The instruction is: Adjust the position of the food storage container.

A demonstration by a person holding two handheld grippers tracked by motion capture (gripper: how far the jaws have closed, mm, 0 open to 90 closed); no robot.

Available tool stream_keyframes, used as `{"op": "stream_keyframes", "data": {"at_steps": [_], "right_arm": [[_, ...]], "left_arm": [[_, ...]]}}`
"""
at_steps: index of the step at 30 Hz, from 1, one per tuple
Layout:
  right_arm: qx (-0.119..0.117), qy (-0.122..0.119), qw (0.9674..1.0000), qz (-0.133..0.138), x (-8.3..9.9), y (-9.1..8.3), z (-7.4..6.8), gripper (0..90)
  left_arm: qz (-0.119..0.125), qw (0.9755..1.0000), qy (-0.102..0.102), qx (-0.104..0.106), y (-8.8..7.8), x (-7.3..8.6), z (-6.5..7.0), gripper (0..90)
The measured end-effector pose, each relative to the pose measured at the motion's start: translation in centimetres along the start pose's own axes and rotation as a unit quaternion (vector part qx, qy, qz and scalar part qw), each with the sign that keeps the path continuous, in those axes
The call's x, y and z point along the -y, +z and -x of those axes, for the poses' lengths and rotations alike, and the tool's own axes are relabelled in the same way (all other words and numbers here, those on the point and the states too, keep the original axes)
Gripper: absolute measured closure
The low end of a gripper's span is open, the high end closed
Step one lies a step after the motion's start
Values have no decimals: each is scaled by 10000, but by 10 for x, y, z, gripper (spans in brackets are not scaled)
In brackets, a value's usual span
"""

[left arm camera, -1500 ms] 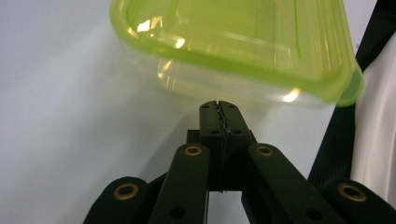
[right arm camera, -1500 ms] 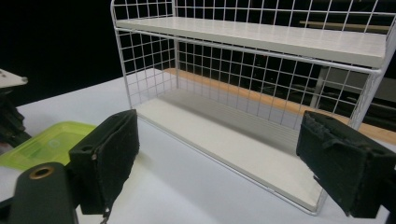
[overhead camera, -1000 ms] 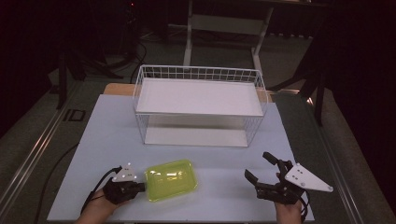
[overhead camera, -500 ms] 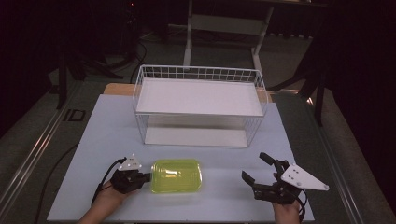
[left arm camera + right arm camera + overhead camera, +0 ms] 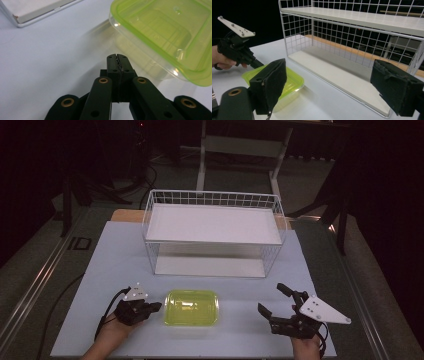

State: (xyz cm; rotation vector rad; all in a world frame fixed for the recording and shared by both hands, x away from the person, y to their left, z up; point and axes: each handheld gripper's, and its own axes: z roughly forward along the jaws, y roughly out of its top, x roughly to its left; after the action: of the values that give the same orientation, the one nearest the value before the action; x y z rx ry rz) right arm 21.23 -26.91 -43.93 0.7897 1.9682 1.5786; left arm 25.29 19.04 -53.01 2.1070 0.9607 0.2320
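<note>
Left gripper (image 5: 156,306), at the lower left of the high view, has its jaws pressed together on nothing, tips just beside the green container (image 5: 191,307). Right gripper (image 5: 274,300), lower right, stands wide apart and empty. Container lies flat on the table (image 5: 120,265) at lower centre, between both grippers. Beyond it, mid-frame, stands a white wire rack (image 5: 212,232) with two white shelves.
</note>
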Motion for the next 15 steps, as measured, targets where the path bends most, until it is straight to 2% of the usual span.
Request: {"op": "stream_keyframes", "data": {"at_steps": [2,7,15], "right_arm": [[-8,-2,10000,-16,1,1,0,135],[-17,24,10000,0,0,1,0,135],[-17,44,10000,-32,2,1,2,135]], "left_arm": [[44,9999,-73,72,1,-2,1,900],[-13,9999,-34,138,8,-8,5,900],[-60,9993,-87,352,23,-15,14,900]]}}
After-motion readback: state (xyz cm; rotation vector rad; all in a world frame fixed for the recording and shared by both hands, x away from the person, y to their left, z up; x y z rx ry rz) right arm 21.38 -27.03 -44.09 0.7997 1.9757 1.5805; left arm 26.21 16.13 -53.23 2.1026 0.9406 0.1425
